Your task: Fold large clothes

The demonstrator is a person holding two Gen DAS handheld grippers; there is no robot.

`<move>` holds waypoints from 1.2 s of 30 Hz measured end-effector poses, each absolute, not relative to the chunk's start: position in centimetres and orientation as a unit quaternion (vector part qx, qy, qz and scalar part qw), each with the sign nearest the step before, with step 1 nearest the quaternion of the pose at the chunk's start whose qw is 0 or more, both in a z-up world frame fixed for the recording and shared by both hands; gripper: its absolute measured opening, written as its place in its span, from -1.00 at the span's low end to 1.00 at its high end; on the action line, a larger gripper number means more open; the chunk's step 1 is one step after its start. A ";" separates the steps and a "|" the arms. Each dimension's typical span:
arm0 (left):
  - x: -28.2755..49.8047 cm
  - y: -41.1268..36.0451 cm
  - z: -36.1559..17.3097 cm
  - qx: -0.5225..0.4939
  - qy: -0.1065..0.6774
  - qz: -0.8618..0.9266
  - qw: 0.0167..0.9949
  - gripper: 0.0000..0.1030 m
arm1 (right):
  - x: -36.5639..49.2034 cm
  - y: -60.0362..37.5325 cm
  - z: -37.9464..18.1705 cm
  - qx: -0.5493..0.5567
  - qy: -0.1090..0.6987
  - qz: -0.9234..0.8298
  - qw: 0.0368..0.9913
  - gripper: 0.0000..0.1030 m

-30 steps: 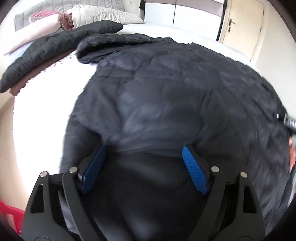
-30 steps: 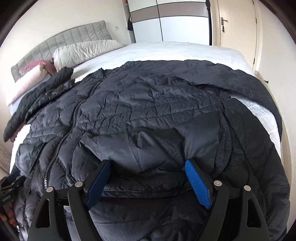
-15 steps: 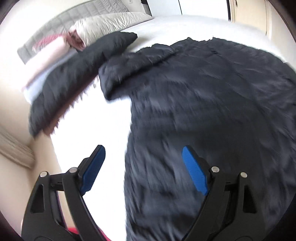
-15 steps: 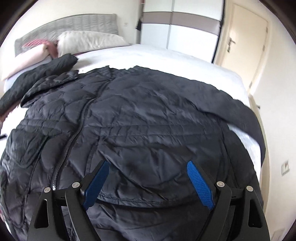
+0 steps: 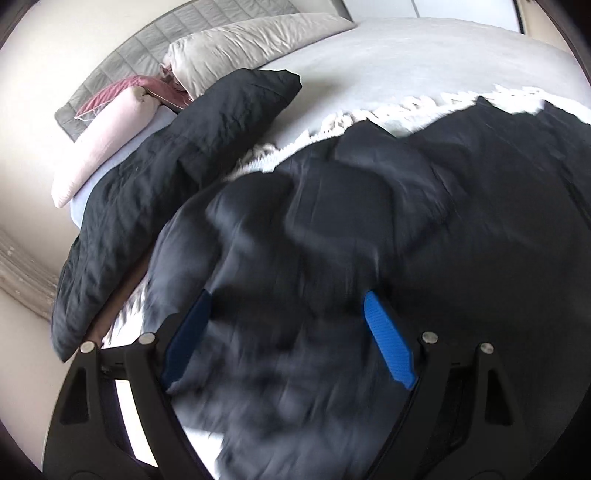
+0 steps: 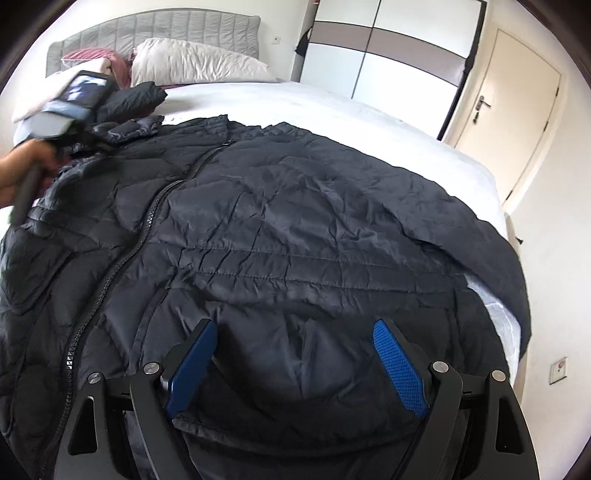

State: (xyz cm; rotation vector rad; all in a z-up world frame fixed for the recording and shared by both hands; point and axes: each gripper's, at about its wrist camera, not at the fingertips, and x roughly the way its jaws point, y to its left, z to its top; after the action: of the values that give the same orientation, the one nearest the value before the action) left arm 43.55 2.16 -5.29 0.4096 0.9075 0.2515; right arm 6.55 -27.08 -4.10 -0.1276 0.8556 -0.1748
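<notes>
A large black quilted puffer jacket [image 6: 295, 229] lies spread front-up on the white bed, its zipper [image 6: 147, 218] running down the left side. In the left wrist view the jacket [image 5: 369, 229] is blurred. My left gripper [image 5: 284, 332] is open over the jacket's left sleeve area, its blue pads [image 5: 388, 339] wide apart. It also shows in the right wrist view [image 6: 66, 107] at the far left, held by a hand. My right gripper [image 6: 295, 354] is open over the jacket's near hem, with nothing between its pads.
A second black jacket [image 5: 166, 177] lies along the bed's left edge near the pillows [image 5: 251, 48] and grey headboard [image 6: 155, 33]. A wardrobe [image 6: 388, 62] and a door [image 6: 524, 122] stand past the bed. White sheet [image 6: 332, 110] shows beyond the jacket.
My left gripper has swung left and up the jacket toward the sleeve and collar side, staying open. My right gripper has pulled back and risen slightly above the hem, still open.
</notes>
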 end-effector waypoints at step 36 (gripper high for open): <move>30.5 33.7 -1.4 -0.003 0.434 0.369 0.822 0.10 | 6.0 -27.4 -2.9 -0.058 0.394 -0.108 0.911 0.71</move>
State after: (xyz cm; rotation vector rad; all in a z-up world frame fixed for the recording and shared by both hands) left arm 30.54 33.69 -1.42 -0.0055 0.9229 0.7858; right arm 6.04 -27.43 -2.94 -0.1197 0.8115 -0.2226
